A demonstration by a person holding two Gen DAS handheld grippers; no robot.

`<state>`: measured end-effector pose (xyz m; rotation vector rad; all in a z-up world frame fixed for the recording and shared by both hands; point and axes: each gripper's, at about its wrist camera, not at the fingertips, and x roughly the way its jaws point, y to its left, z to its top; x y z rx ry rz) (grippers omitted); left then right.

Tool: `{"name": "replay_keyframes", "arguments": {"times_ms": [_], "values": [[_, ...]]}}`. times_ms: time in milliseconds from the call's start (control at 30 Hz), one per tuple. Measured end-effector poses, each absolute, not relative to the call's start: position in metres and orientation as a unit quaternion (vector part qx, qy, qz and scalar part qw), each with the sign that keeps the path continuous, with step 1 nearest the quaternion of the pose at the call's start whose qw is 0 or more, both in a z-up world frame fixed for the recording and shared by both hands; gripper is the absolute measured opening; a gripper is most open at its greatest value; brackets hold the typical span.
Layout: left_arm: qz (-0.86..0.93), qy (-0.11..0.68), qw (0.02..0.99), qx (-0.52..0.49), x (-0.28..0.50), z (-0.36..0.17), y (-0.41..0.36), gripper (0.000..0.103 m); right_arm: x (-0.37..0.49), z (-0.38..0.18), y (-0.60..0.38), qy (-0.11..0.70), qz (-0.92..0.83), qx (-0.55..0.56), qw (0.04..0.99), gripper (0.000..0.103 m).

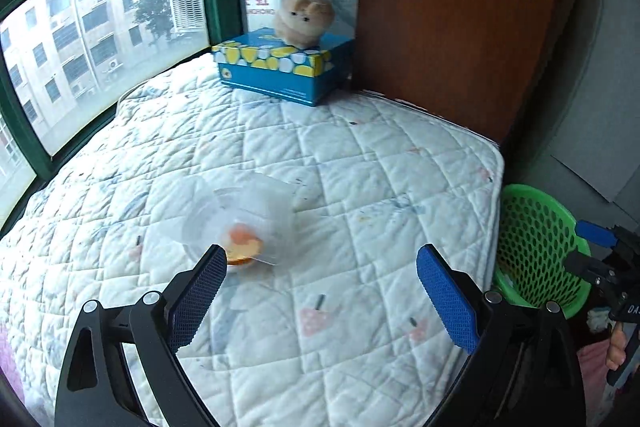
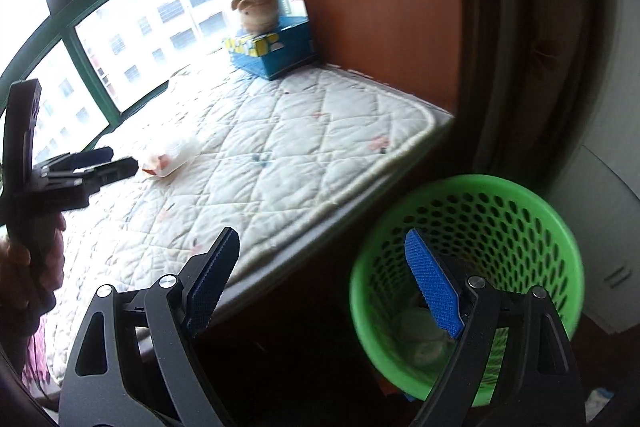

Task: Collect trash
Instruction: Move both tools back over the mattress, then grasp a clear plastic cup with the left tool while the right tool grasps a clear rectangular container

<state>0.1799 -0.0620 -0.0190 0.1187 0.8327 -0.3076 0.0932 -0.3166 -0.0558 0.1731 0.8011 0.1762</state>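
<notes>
Reaching across the quilted mattress (image 1: 360, 155), you are bringing the left gripper (image 1: 322, 279) in with its jaws spread wide and empty, just short of the clear plastic container (image 1: 240, 215) with orange scraps inside, which is lying on the quilt. Your right gripper (image 2: 322, 267) is hanging over the green basket (image 2: 520, 199) beside the bed, jaws apart and holding nothing. Something pale is already sitting in the basket's bottom, so I am judging you partway through, with this container not yet collected.
</notes>
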Motion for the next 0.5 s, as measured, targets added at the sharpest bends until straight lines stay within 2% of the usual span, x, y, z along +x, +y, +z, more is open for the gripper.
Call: {"name": "replay_keyframes", "arguments": {"times_ms": [300, 500], "values": [[-0.078, 0.439, 0.895, -0.022, 0.243, -0.026, 0.018, 0.093, 0.125, -0.054, -0.271, 0.398, 0.118, 0.070, 0.907, 0.084], [-0.085, 0.469, 0.876, -0.064, 0.276, -0.045, 0.036, 0.093, 0.148, -0.052, -0.247, 0.402, 0.135, 0.064, 0.903, 0.084]]}}
